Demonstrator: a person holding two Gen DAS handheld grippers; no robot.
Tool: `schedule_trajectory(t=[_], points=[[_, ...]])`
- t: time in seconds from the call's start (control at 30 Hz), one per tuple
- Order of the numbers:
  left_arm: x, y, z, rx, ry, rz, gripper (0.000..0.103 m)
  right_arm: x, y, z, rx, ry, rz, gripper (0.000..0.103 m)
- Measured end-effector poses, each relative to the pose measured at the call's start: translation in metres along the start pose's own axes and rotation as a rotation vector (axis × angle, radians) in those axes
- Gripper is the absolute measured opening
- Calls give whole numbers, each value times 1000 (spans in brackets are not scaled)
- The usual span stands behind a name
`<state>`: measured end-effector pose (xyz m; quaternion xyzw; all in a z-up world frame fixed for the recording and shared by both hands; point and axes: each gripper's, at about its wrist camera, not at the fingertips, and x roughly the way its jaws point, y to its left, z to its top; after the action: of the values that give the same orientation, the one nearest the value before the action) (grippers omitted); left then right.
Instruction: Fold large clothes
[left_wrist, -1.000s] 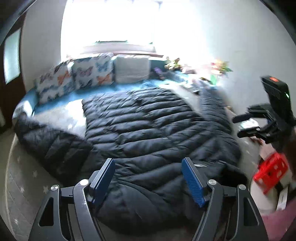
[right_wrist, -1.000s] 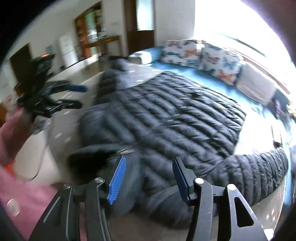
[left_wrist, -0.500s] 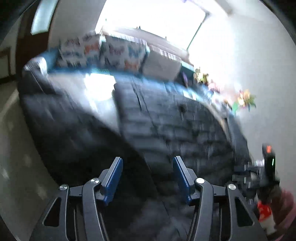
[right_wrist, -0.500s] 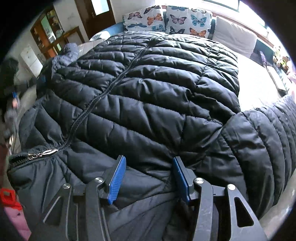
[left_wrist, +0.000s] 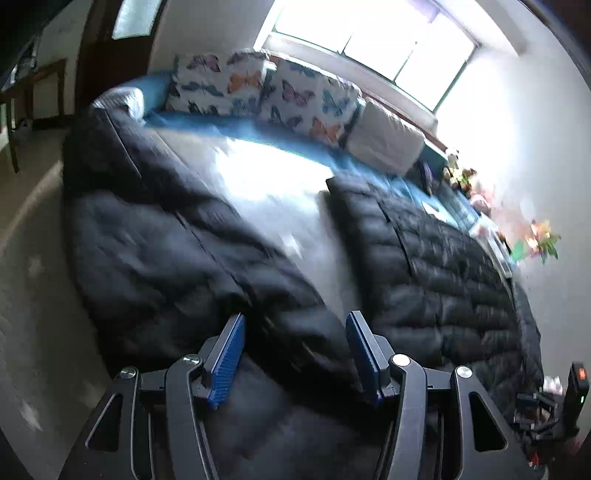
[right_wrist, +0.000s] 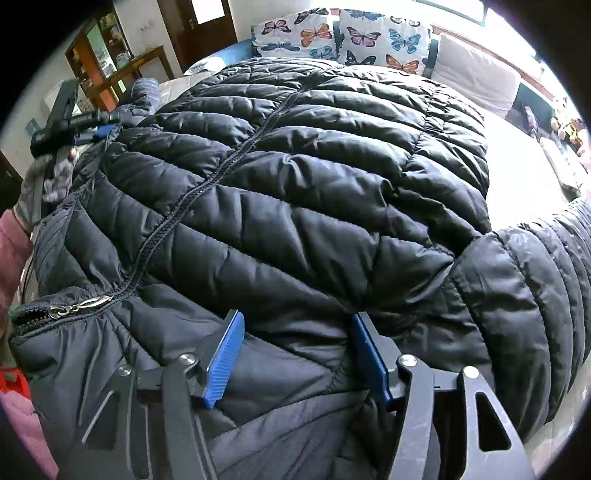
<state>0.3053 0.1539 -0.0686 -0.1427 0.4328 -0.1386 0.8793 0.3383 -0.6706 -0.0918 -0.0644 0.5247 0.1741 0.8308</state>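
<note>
Jacket (right_wrist: 314, 192) is lying spread, zipped, across the bed (left_wrist: 266, 184). I am opening the right hand-held gripper (right_wrist: 297, 354) over its collar end, fabric between unpinched pads. Left hand-held gripper (left_wrist: 293, 354) is hovering spread above the sleeve (left_wrist: 155, 236), probably positioning for folding inward.

- Jacket (right_wrist: 295, 177): quilted black cloth, slight sheen, puffy.
- Zip pull (right_wrist: 79, 305): shiny metal.
- My right hand-held gripper (right_wrist: 297, 356): ribbed blue pads, matt black plastic.
</note>
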Motion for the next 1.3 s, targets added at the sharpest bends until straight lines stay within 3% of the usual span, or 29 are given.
schedule_trajectory(t=[0.07, 0.2, 0.4, 0.5, 0.7, 0.73, 0.8, 0.9, 1.1, 1.3], points=[[-9, 15, 17, -41, -40, 22, 60, 0, 0, 0, -3, -2, -1, 70], [-14, 58, 50, -140, -111, 142, 60, -1, 1, -2, -1, -4, 1, 72], [-7, 129, 84, -293, -130, 356, 62, 1, 2, 0, -1, -2, 6, 74], [-1, 163, 92, -371, -115, 394, 65, 1, 2, 0, -1, -4, 12, 76], [6, 213, 105, -427, -92, 248, 61, 2, 2, 1, -9, -11, 22, 79], [9, 217, 106, -435, -91, 215, 45, 2, 2, 1, -11, -11, 22, 80], [6, 227, 107, -473, -100, 157, 25, 3, 2, 1, -12, -12, 22, 80], [-8, 222, 110, -494, -168, 93, 16, 2, 3, 1, -13, -15, 21, 80], [-54, 159, 142, -373, -253, 12, 13, 2, 5, 1, -19, -19, 6, 80], [-125, 43, 154, -172, -342, -102, 13, 1, 5, 1, -14, -26, 0, 80]])
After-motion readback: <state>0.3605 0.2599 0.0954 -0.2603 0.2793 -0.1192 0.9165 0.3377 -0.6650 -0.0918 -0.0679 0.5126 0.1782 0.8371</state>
